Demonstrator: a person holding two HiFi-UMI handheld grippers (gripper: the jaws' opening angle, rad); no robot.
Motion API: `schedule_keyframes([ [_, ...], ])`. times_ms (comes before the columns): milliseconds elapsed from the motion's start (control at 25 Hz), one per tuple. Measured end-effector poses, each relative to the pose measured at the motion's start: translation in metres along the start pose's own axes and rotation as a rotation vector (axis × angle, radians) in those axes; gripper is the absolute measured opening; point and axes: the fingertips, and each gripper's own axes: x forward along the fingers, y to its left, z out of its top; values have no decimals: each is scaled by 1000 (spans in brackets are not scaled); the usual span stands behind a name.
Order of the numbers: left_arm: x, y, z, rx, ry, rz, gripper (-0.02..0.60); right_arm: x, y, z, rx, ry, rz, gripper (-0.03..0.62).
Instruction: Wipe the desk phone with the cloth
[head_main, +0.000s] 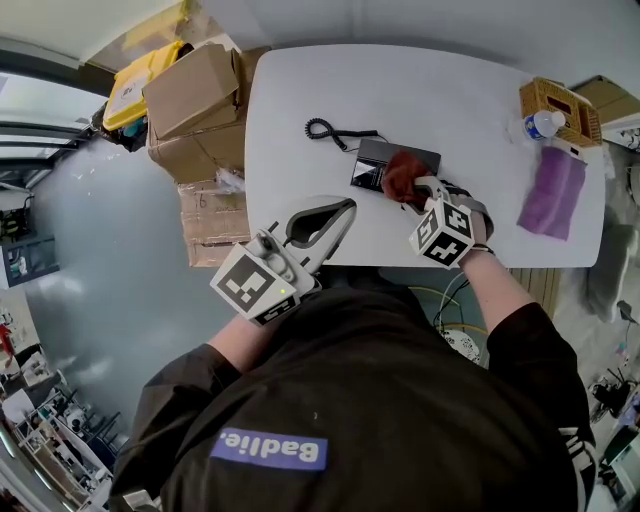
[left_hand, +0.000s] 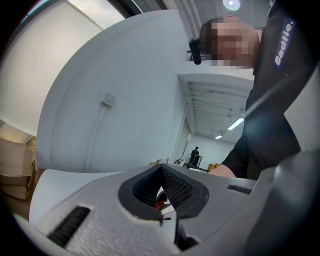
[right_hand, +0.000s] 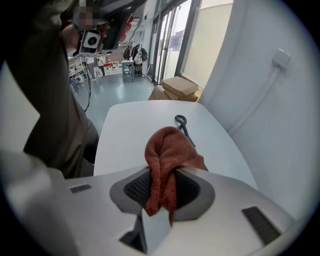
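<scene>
Jaws of the right gripper (head_main: 418, 190) are clenched on a bunched red cloth (head_main: 402, 176) in the head view, and the cloth lies on the right part of the desk phone (head_main: 378, 160). The phone lies flat on the white bench (head_main: 300, 90), its long axis along the bench's length and slightly skewed. Its right end is hidden under the cloth and gripper. A coiled cord (head_main: 335, 130) trails from the phone's far left corner. The left gripper (head_main: 345, 208) is near-left of the phone, jaws pressed together and empty.

In the left gripper view the jaw tips meet. Only a sliver of red and white shows through the hollow behind them, and the phone cannot be made out.

In the right gripper view the cloth hangs pinched between the pads. It covers the phone, and only the cord shows beyond it.
</scene>
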Motion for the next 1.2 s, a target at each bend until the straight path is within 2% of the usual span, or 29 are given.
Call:
schedule_keyframes([
  [160, 8, -6, 1, 9, -4, -6, 9, -7, -24, -9, 36, -25, -38, 89],
  [560, 16, -12, -5, 41, 24, 33, 9, -26, -72, -26, 81, -61, -128, 89],
  [800, 17, -23, -10, 33, 37, 37, 9, -45, -90, -41, 145, -95, -214, 89],
  [960, 19, -30, -15, 21, 53, 32, 9, -50, -103, -64, 217, -86, -275, 89],
  [1080, 22, -34, -20, 9, 69, 31, 9, -39, -102, -82, 261, -74, -266, 89],
  [1200, 21, -34, -29, 15, 81, 31, 9, -27, -89, -85, 261, -83, -235, 89],
])
